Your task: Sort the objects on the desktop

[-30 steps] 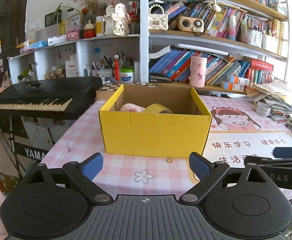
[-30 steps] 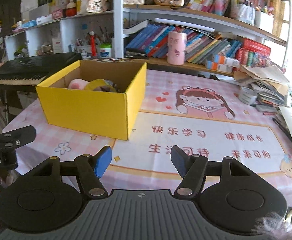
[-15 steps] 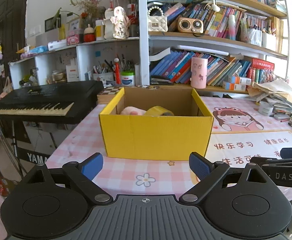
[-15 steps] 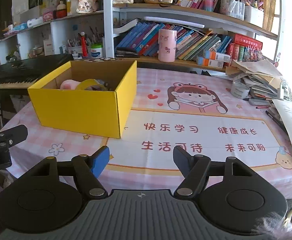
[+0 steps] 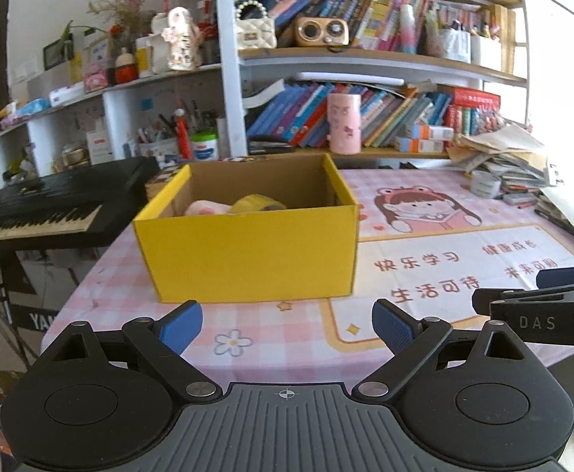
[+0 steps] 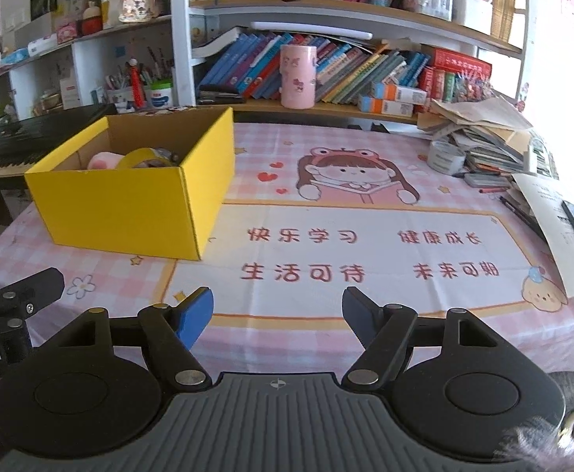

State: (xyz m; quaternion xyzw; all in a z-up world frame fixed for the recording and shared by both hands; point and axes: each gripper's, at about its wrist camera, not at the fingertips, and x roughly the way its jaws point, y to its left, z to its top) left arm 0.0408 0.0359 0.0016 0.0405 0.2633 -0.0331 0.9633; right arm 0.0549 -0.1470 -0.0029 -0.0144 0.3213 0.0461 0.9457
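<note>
- Left wrist view: the left gripper (image 5: 286,326) is hovering with jaws spread wide and empty, facing the yellow box (image 5: 247,253) sitting on the pink tablecloth (image 5: 436,275); a yellow tape roll (image 5: 257,204) and a pink plush (image 5: 204,208) are lying inside.
- Right wrist view: the right gripper (image 6: 278,312) is holding its jaws wide apart and empty over the tablecloth's printed panel; the box (image 6: 129,204) is sitting ahead to the left, well apart.
</note>
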